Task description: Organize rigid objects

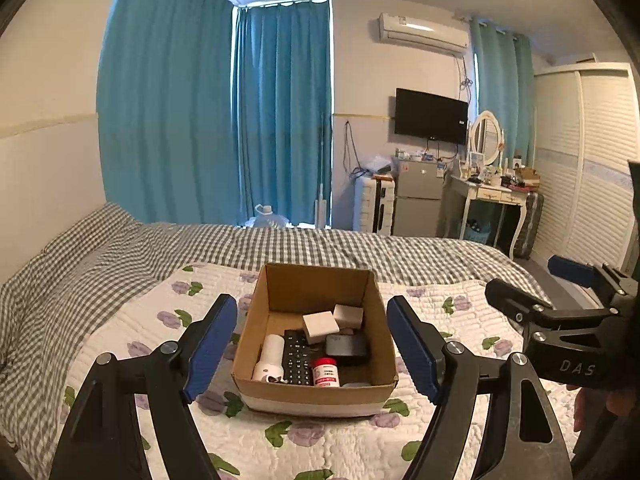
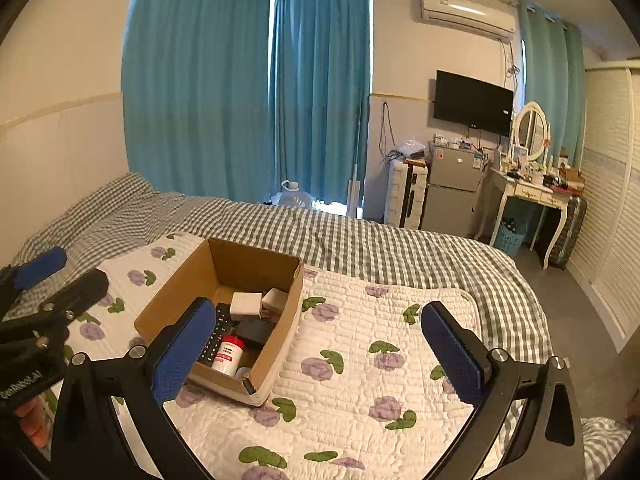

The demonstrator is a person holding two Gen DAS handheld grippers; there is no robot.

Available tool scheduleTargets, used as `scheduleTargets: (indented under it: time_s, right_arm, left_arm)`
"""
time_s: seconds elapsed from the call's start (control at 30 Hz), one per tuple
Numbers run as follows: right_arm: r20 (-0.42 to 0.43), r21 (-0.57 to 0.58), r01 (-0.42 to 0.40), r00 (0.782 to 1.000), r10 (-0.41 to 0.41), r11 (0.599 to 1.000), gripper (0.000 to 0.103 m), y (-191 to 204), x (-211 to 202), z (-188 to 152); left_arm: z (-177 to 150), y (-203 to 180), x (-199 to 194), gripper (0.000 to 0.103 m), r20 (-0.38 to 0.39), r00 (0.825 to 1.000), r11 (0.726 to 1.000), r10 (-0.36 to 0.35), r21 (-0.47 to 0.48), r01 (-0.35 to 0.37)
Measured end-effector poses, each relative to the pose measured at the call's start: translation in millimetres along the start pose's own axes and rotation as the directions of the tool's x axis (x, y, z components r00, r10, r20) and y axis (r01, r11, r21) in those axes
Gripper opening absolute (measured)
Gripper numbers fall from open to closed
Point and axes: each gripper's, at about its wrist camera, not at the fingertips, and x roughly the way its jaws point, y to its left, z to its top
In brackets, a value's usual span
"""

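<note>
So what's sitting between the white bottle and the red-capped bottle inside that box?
A black remote control lies between the white bottle and the red-capped bottle in the cardboard box, seen in the left wrist view.

One box holds two white blocks, one remote, one red-capped bottle, one white bottle, one black case.

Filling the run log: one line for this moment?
left gripper: open, empty | right gripper: open, empty | cardboard box: on quilt, items inside

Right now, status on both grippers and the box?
Left gripper open, right gripper open, both empty. Cardboard box on quilt, holding remote, pill bottle. Nothing blocking.
</note>
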Motion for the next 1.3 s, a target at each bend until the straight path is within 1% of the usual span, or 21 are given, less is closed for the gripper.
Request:
scheduleTargets:
  time_s: [0.73,1.3]
  right_arm:
    - [-0.026,-0.004,0.005,1.0,-0.006,1.0,0.103,-0.4,4.9,-2.6]
    - [-0.042,0.004,0.012,0.999,-0.012,1.0,0.103,0.8,6.3,-5.3]
  left_arm:
    - [-2.8,1.1,6.5,0.081,-0.034,0.999,1.0,-0.005,-0.013,0.004]
    - [-3.2,0.4,5.4,0.081,-0.035,0.999,1.0,-0.012,-0.016,0.011]
